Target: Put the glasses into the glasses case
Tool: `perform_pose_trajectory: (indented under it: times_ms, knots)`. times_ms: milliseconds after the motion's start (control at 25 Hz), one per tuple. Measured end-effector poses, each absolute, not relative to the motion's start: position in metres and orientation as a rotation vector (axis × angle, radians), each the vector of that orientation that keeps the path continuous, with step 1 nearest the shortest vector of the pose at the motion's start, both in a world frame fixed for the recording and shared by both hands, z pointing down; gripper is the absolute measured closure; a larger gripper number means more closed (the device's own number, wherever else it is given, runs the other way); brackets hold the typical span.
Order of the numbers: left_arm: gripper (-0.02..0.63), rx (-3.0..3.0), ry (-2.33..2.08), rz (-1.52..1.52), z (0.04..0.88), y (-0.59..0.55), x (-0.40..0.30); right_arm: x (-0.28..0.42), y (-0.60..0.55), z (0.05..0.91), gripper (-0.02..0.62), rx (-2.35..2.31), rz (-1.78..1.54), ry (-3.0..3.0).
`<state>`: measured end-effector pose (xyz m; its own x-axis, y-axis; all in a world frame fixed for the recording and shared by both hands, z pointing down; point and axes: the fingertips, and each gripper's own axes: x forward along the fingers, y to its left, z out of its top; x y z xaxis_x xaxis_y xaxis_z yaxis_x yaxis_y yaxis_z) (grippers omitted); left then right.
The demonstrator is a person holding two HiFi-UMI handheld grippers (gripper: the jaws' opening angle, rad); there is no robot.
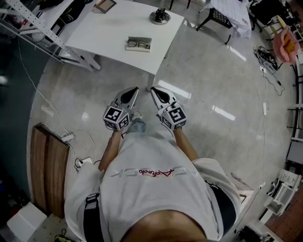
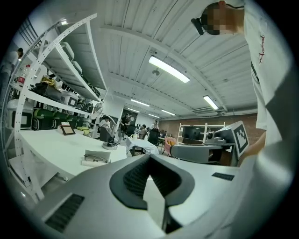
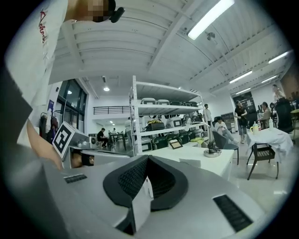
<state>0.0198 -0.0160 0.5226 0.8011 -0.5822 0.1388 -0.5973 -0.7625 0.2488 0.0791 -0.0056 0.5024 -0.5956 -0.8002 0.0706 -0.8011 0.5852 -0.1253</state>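
Note:
A pair of dark-rimmed glasses point(image 1: 138, 44) lies on top of a pale flat glasses case point(image 1: 138, 48) near the front edge of the white table point(image 1: 109, 28). The left gripper view shows the same glasses point(image 2: 96, 158) on the case point(image 2: 96, 163), far ahead on the table. I stand on the floor well short of the table. My left gripper point(image 1: 136, 89) and right gripper point(image 1: 153, 90) are held side by side in front of my chest, pointing toward the table. Both are shut and hold nothing, as seen up close on the left gripper point(image 2: 149, 156) and the right gripper point(image 3: 147, 158).
A round black stand point(image 1: 160, 17) and a small picture frame point(image 1: 104, 5) also sit on the table. A metal shelving rack point(image 1: 38, 23) rises at the left. A wooden bench point(image 1: 47, 165) with cables is at my left, and a black chair point(image 1: 218, 18) stands beyond the table.

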Motion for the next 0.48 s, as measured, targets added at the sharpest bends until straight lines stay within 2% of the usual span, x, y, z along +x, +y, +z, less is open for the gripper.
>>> perform_pose_trajectory:
  times_ms: [480]
  knots:
    - [0.597, 2.69, -0.954, 0.093, 0.532, 0.08, 0.016, 0.088, 0.083, 0.52, 0.601, 1.476, 0.275, -2.742]
